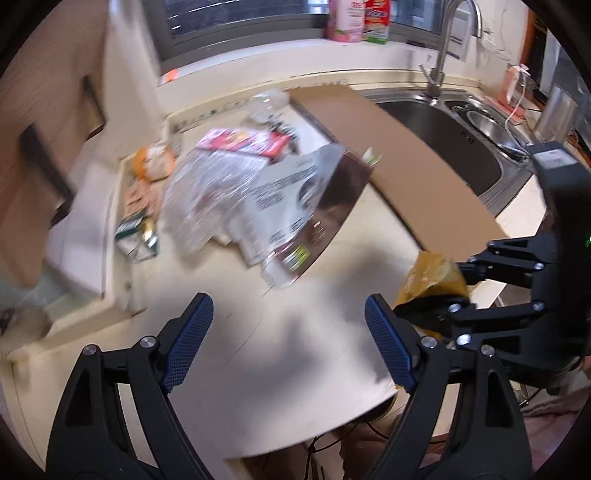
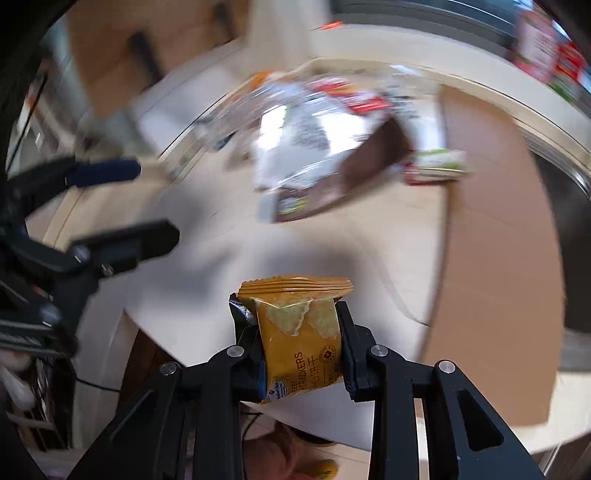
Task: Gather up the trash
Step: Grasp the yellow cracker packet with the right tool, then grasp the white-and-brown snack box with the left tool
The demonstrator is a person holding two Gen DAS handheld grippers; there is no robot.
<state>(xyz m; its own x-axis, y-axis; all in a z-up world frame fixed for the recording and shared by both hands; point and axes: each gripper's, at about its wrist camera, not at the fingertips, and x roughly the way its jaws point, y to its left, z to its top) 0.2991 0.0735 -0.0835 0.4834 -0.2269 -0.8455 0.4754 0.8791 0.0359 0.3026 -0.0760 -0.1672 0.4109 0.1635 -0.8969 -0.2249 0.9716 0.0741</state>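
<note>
Cracker wrapper (image 2: 299, 339) sits clamped in the right gripper (image 2: 301, 354), lifted above the tabletop (image 1: 295, 325) edge for disposal, I judge; the left gripper (image 1: 291, 343) hangs spread wide, empty, facing the remaining litter pile (image 1: 258, 192).

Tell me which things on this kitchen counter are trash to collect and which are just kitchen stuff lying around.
Trash: yellow cracker packet held in the right gripper; brown-and-white box; clear plastic wrapper; cardboard sheet.

Just there: sink; faucet; pink bottle.
</note>
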